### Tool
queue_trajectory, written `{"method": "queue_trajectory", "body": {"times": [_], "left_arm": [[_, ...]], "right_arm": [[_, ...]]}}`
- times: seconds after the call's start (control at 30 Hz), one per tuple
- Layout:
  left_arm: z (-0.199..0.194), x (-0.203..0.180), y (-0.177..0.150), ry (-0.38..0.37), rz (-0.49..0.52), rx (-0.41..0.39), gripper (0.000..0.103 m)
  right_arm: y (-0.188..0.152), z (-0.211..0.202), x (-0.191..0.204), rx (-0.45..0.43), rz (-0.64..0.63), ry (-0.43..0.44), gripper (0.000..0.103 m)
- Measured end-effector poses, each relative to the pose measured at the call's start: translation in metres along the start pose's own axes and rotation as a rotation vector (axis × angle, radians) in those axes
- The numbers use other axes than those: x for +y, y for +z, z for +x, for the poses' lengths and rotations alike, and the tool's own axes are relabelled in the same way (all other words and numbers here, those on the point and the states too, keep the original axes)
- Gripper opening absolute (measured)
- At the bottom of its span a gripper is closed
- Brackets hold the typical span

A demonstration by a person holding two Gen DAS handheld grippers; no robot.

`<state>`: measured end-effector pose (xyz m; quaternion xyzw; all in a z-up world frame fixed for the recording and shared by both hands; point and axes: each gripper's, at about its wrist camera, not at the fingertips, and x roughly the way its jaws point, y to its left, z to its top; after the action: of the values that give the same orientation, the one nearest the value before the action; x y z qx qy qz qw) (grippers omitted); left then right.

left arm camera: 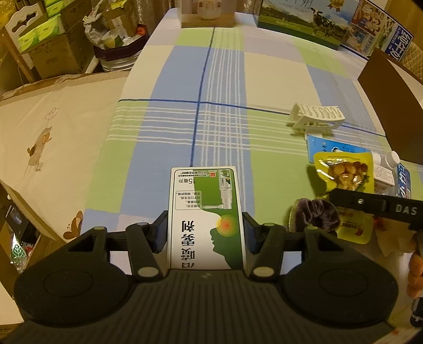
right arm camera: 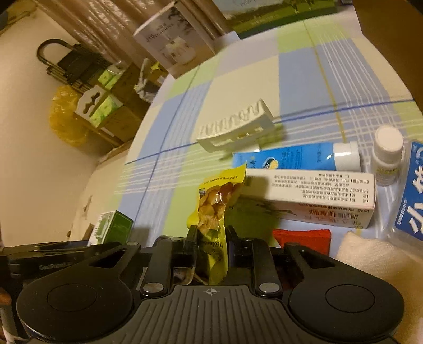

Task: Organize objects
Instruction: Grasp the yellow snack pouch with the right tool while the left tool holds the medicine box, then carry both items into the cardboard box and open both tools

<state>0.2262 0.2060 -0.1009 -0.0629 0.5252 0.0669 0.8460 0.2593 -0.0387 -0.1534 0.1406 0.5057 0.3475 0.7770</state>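
My left gripper [left arm camera: 205, 232] is shut on a green and white medicine box [left arm camera: 206, 211], held flat above the checked tablecloth [left arm camera: 224, 79]. The same box shows at the lower left of the right wrist view [right arm camera: 112, 229]. My right gripper [right arm camera: 210, 243] is shut on a yellow snack packet [right arm camera: 214, 209] and holds it upright over the table. That packet also shows in the left wrist view [left arm camera: 343, 172], with the right gripper's black body below it. A dark purple scrunchie [left arm camera: 316, 214] lies beside it.
A white plastic clip [right arm camera: 238, 129] lies mid-table, also in the left wrist view [left arm camera: 316, 117]. Near it lie a blue tube [right arm camera: 293, 157], a long white box [right arm camera: 312, 195], a small white bottle [right arm camera: 387, 156], a red cloth [right arm camera: 304, 238] and a blue packet [right arm camera: 412, 195]. Boxes [left arm camera: 298, 23] line the far edge.
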Motion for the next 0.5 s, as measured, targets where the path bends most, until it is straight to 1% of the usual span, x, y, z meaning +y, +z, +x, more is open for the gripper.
{"method": "queue_trajectory", "body": {"times": [0.2, 0.33, 0.5], "left_arm": [[-0.003, 0.000, 0.001, -0.005, 0.002, -0.007, 0.051], [-0.008, -0.009, 0.004, -0.019, 0.016, -0.021, 0.051], [-0.015, -0.026, 0.009, -0.038, 0.046, -0.041, 0.051]], "right_arm": [[0.005, -0.021, 0.007, -0.025, -0.013, -0.020, 0.018], [0.008, -0.036, 0.007, -0.043, -0.003, -0.041, 0.018], [0.011, -0.062, -0.002, -0.094, 0.008, -0.074, 0.018]]}}
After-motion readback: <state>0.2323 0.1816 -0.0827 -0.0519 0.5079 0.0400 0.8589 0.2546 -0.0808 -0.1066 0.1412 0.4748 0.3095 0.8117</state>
